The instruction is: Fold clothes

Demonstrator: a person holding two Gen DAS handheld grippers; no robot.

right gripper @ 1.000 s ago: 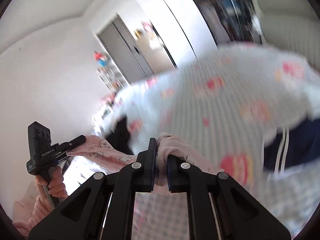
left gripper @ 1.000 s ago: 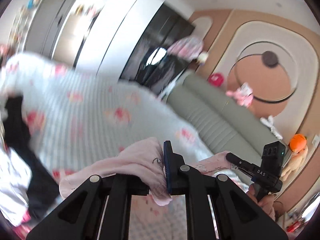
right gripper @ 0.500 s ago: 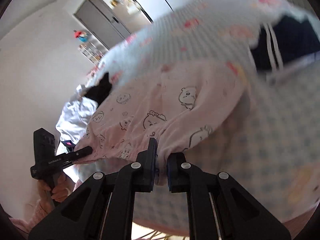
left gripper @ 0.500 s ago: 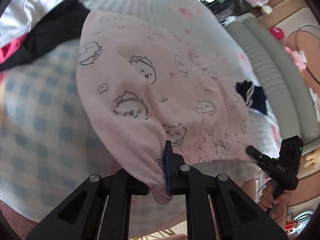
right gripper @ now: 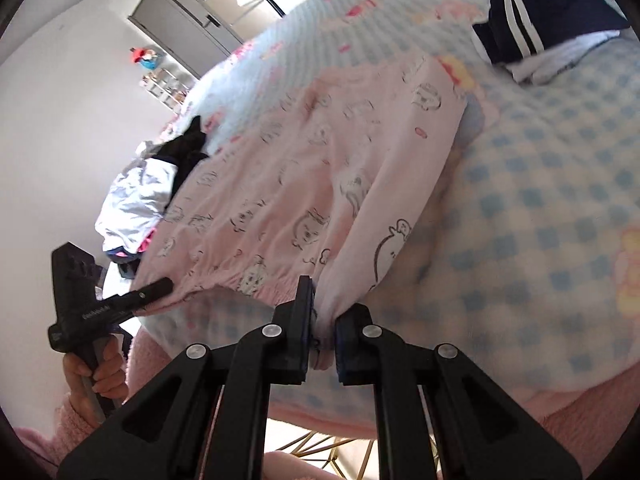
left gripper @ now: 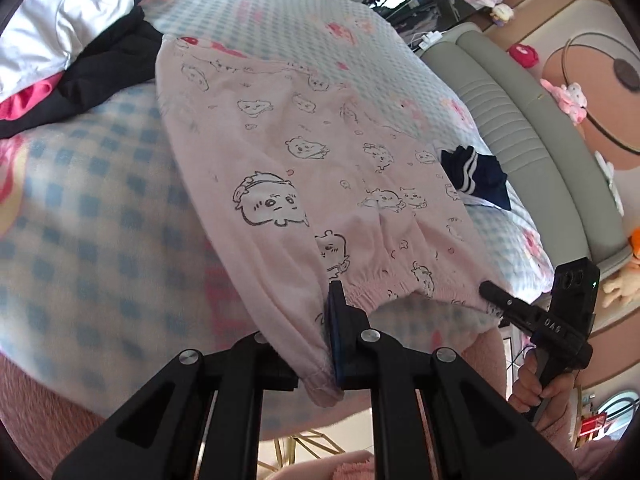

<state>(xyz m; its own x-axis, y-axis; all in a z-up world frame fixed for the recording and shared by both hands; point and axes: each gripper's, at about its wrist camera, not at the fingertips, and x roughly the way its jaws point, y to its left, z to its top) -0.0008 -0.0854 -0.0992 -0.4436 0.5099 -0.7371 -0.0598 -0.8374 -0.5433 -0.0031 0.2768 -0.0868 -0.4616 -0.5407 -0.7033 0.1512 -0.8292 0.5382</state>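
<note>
Pale pink pyjama trousers (left gripper: 304, 152) printed with cartoon animals lie spread flat on the blue-checked blanket (left gripper: 92, 216), legs pointing away and the elastic waistband at the near edge. My left gripper (left gripper: 316, 344) is shut on the left corner of the waistband. My right gripper (right gripper: 320, 328) is shut on the right corner; it also shows at the right of the left wrist view (left gripper: 496, 294), held by a hand. In the right wrist view the trousers (right gripper: 304, 184) run up and to the right, and the left gripper (right gripper: 160, 286) pinches the waistband at the far left.
A heap of white, black and pink clothes (left gripper: 68, 40) lies at the far left of the bed. A navy garment with white stripes (left gripper: 476, 172) sits at the right, seen also in the right wrist view (right gripper: 536, 16). A grey-green padded headboard (left gripper: 532, 128) runs beyond.
Both grippers dropped from mid-air to the bed's near edge, holding the waistband throughout. The trousers went from hanging bunched to lying spread flat on the blanket.
</note>
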